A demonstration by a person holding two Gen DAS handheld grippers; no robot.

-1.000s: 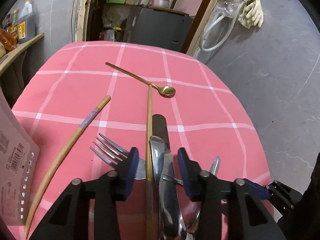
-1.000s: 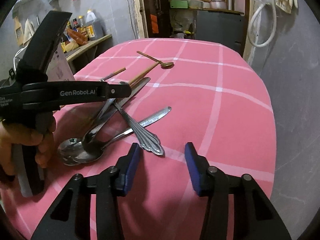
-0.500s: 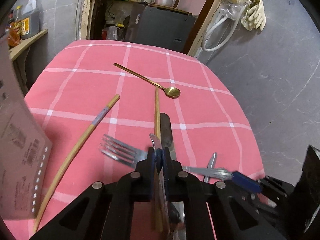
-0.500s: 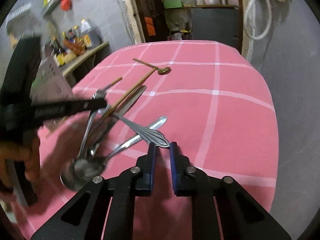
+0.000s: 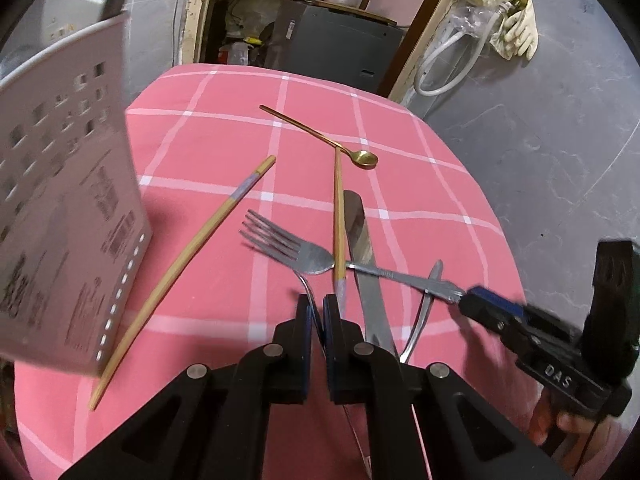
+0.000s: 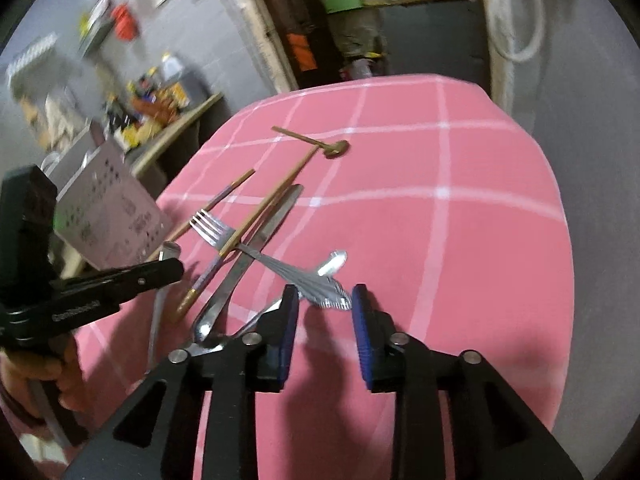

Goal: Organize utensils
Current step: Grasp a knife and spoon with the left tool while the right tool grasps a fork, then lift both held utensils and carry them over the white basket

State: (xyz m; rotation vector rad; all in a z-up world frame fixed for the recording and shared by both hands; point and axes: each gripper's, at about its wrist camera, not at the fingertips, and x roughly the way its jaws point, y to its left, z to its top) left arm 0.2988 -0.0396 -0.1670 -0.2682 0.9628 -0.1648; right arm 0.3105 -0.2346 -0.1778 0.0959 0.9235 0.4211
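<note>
My left gripper [image 5: 316, 308] is shut on the thin handle of a steel spoon [image 6: 158, 312], which hangs from it above the pink checked tablecloth [image 5: 420, 184]. On the cloth lie a steel fork [image 5: 304, 256], a table knife [image 5: 360, 236], a wooden chopstick [image 5: 338, 220] across the fork's neck, a second chopstick [image 5: 192, 248] and a gold spoon [image 5: 362, 158]. My right gripper [image 6: 325, 300] sits low at the fork's ornate handle end [image 6: 324, 296]. Its jaws are opening, the handle end lies between them, and the pads stand off it.
A white perforated utensil holder [image 5: 64, 220] stands close at the left of the left wrist view, also seen as the holder [image 6: 108, 216]. Another steel handle [image 5: 430, 292] crosses under the fork. The tablecloth drops off at the right to grey floor [image 5: 560, 140].
My left gripper shut on the spoon handle and carried it toward the holder, which now looms larger. My right gripper closed near the fork's handle end, then widened again.
</note>
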